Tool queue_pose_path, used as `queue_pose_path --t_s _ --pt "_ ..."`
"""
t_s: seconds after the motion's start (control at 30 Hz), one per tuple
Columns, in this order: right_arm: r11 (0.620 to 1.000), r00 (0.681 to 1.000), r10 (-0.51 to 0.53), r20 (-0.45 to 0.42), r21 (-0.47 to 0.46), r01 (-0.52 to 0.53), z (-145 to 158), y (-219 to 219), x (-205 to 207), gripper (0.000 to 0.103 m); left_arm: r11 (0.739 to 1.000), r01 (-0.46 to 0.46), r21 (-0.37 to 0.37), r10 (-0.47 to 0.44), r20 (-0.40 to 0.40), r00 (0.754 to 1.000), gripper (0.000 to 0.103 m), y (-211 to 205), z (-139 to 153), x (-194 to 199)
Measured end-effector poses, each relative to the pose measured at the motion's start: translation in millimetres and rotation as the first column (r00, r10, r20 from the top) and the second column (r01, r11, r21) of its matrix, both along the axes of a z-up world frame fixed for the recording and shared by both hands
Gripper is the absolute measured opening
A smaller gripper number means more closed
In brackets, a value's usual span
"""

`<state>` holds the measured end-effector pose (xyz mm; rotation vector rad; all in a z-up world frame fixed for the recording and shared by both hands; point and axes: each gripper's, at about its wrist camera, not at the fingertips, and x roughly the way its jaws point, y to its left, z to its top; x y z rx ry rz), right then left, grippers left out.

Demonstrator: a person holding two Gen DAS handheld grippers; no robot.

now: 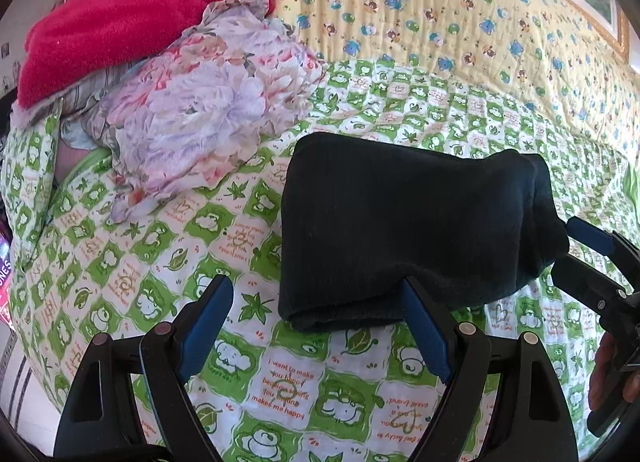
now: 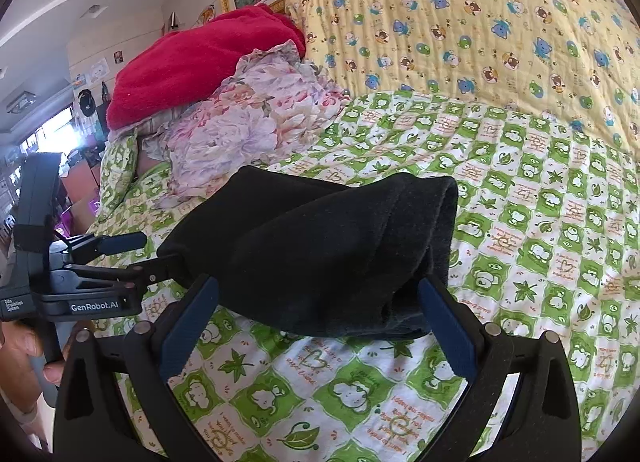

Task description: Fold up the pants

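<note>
Both grippers' jaws apart beside folded black pants (image 1: 404, 222) on green frog-print bedspread (image 1: 304, 386), floral pillow (image 1: 208, 118) behind

Red blanket (image 1: 120, 22) atop floral bedding (image 1: 208, 110), on green frog-print bed cover (image 1: 280, 382); yellow bear-print quilt (image 1: 440, 14) behind.

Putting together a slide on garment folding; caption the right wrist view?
Open right hand-held gripper before folded black pants on a green frog-print quilt.

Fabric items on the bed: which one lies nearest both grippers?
The black pants, folded on the green quilt; the floral cloth and red blanket sit farther back.
</note>
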<state>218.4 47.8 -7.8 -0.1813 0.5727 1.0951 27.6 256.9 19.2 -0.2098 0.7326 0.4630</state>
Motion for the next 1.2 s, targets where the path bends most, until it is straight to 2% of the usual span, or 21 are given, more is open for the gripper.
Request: queue_pose_path --t_s 0.53,1.2 --pt "1.000 1.000 -0.004 -0.005 0.000 0.004 0.2 -1.9 -0.5 0.100 1.000 0.020 0.005 -0.020 0.008 1.000 0.085 -4.6 3.3 -7.1" --pt "1.000 1.000 -0.012 0.003 0.013 0.012 8.3 -8.8 -4.3 0.100 0.998 0.031 0.047 -0.032 0.017 0.999 0.085 -11.8 17.3 -7.7"
